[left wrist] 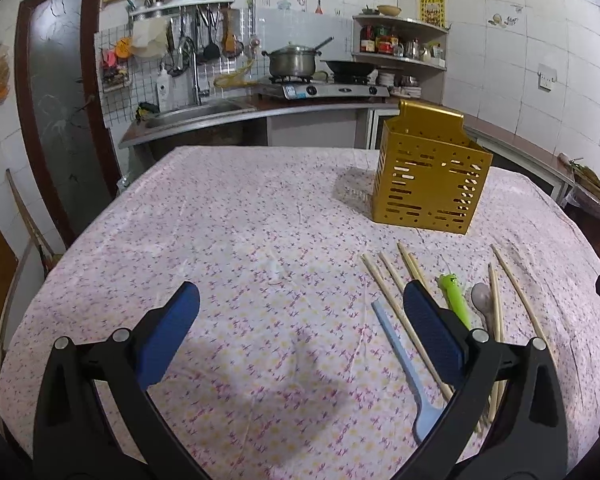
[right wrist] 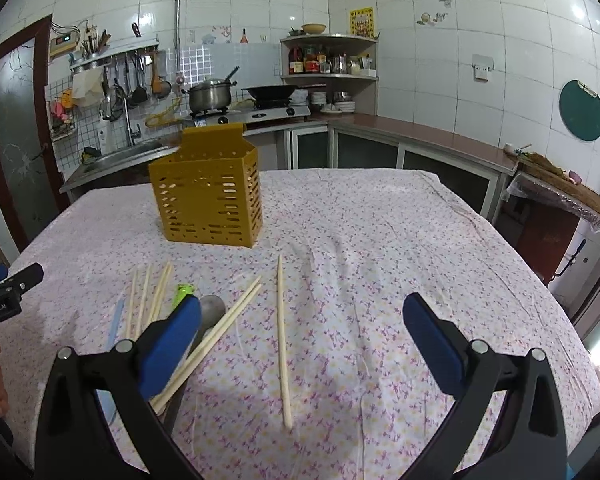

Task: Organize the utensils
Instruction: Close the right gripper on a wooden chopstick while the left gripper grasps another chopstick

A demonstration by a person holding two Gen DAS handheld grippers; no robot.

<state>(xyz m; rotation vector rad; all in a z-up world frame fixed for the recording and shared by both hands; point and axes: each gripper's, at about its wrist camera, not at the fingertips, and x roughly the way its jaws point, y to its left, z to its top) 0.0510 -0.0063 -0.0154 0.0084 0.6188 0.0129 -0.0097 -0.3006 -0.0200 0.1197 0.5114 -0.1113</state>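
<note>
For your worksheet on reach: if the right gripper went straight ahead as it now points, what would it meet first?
Probably only the tablecloth: the open right gripper points past the lone chopstick, with the yellow holder off left. Depth is uncertain.

There were seven chopsticks on show. One chopstick lay alone between the fingers of the right gripper. Two chopsticks lay side by side next to its left finger. Four chopsticks lay past that finger, further left.

There were three spoons: one blue spoon just inside the right finger of the left gripper, and one green spoon and one grey spoon just outside it.

There was one gold basket, far beyond the fingertips.
</note>
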